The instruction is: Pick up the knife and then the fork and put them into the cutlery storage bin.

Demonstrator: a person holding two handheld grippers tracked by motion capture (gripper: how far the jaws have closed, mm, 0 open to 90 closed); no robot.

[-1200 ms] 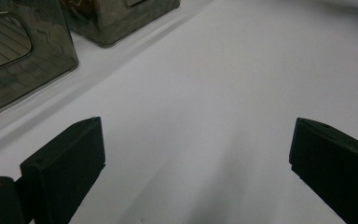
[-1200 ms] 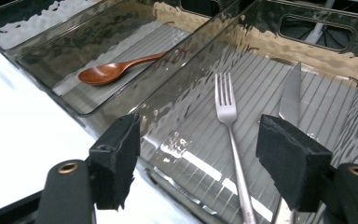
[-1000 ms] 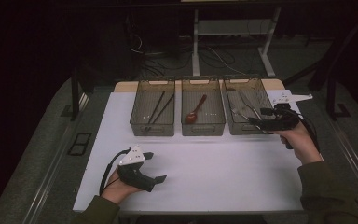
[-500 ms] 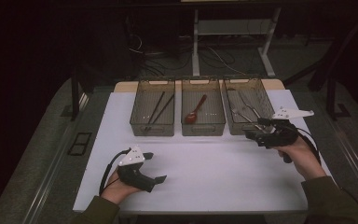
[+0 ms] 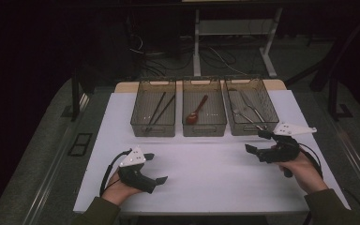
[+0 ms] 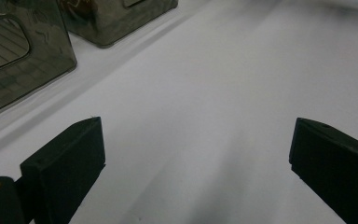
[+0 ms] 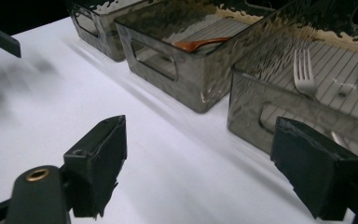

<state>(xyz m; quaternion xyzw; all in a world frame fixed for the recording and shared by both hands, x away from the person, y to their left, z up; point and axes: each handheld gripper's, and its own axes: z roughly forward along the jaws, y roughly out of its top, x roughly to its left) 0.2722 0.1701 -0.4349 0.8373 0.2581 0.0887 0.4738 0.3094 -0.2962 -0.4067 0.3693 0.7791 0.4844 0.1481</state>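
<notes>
Fork (image 7: 304,72) lies in bin (image 7: 279,112) beyond right gripper's (image 7: 198,168) empty, parted jaws.

Three bins (image 5: 204,123) wall the far edge; near tabletop (image 5: 206,168) lies open.

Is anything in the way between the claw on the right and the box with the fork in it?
Nothing lies on the white table between them. The right gripper, jaws apart and holding nothing, sits just in front of the right bin. The bin's near wall stands before the fork, so it must reach in from above.
</notes>
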